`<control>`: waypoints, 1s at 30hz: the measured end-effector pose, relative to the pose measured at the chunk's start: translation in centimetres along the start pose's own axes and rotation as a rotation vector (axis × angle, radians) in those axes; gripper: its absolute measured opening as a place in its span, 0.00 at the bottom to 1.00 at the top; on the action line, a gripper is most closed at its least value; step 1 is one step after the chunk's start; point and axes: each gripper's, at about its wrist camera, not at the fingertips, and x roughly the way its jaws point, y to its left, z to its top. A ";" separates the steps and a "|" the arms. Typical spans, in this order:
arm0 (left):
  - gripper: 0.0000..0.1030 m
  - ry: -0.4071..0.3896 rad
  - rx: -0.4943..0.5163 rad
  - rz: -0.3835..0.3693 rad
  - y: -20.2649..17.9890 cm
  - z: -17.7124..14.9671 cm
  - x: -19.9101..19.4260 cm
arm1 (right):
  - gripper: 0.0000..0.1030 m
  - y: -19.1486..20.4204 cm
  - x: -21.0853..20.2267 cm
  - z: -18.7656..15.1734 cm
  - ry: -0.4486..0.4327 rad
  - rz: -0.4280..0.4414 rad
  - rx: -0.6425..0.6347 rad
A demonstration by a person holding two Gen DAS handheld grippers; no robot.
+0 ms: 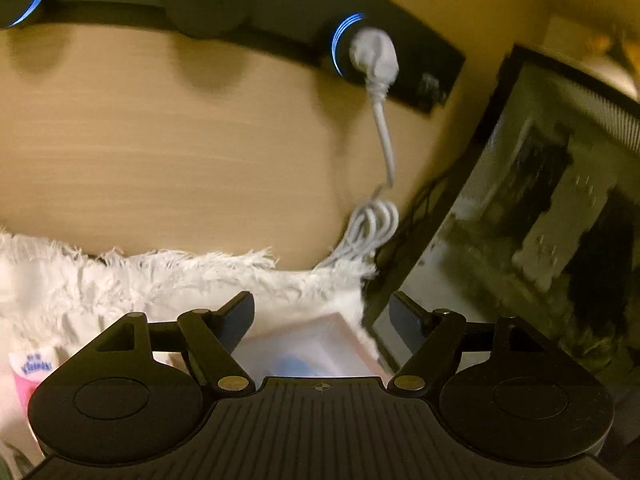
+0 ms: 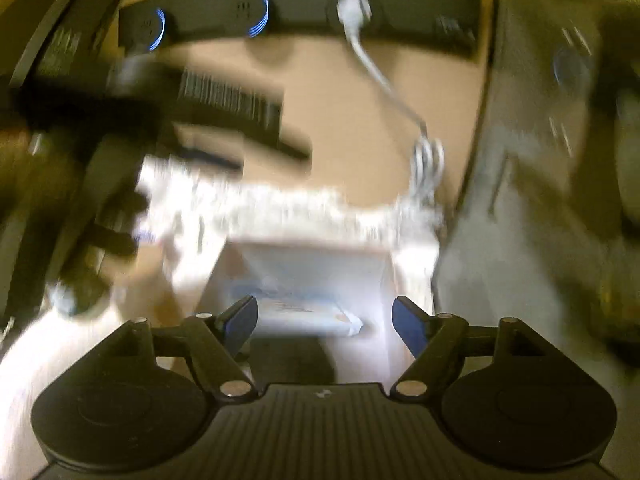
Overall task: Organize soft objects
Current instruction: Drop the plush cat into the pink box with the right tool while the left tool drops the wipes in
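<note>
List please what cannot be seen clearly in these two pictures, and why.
- Pink packet, left wrist view: cut off by the edge and the left gripper.
- Pale box, right wrist view: blurred, its print unreadable.
- Dark object, right wrist view: motion blur, identity unclear.
- White cable, left wrist view: its end is hidden behind the fringed cloth.

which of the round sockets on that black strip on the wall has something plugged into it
The right-hand socket, the one nearest the dark screen: a white plug sits in it, its cord hanging down. The other round sockets have nothing plugged in.
</note>
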 end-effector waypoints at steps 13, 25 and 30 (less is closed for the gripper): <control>0.77 -0.019 0.010 0.075 3.5 -9.2 -12.4 | 0.73 2.9 -3.6 -12.2 0.145 0.020 0.017; 0.77 0.155 -0.091 0.203 7.9 -20.4 -16.2 | 0.73 4.0 -4.7 -14.6 0.155 0.009 0.069; 0.77 0.156 -0.064 0.238 7.9 -22.1 -17.4 | 0.41 5.6 -2.4 -13.2 0.152 0.071 0.079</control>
